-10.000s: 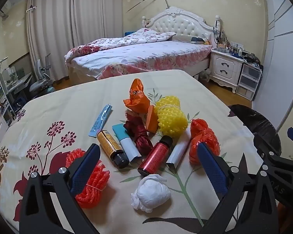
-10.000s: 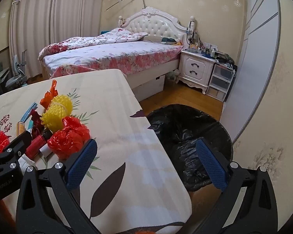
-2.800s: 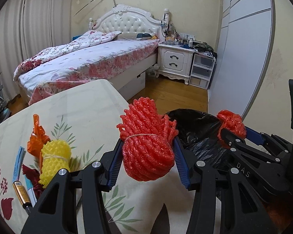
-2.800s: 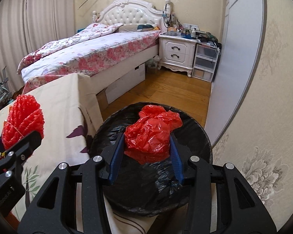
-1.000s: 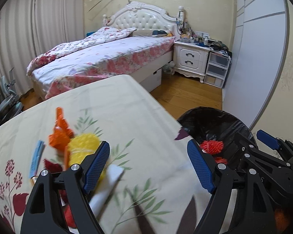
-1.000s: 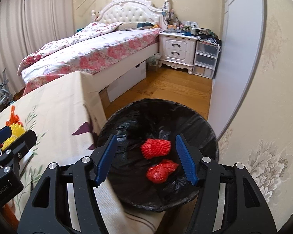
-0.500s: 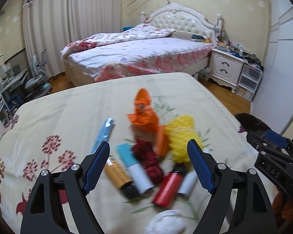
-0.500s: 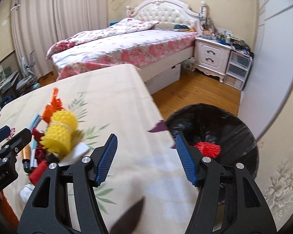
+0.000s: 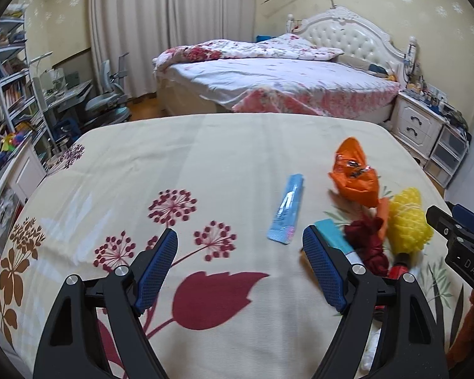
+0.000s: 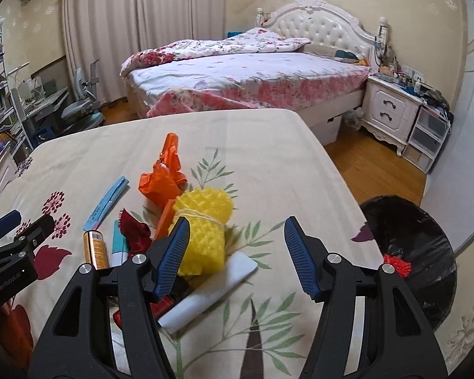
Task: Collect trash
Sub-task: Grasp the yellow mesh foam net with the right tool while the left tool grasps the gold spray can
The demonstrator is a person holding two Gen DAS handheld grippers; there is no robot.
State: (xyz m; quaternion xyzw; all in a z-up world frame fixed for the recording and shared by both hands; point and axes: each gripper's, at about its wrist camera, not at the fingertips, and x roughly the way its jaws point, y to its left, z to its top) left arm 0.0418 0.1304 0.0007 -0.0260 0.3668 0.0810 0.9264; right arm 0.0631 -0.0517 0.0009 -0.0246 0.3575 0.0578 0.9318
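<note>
Both grippers tilt down over the table, which is covered by a cream floral cloth.

The left gripper has its jaws spread wide with nothing between them; below the gap lies only bare cloth with its printed red tulip. Ahead of it and a little right lies the blue packet, flat on the cloth. Further right sits the trash pile: the orange bag at the far end, the yellow net nearer and to the right, the dark red wad just left of the net, and a teal-capped tube just beside the right finger. The right gripper's tip shows at the right edge of this view.

The right gripper is also released and empty, its jaws parted less widely. The yellow net sits just left of the gap, partly hidden by the left finger. A white flat packet lies below the gap, toward the left finger. The orange bag is ahead and left, beyond the net. Further left lie the dark red wad, a gold can and the blue packet. Off the table's edge, to the right, stands the bin with its black liner; a red net lies inside it.
</note>
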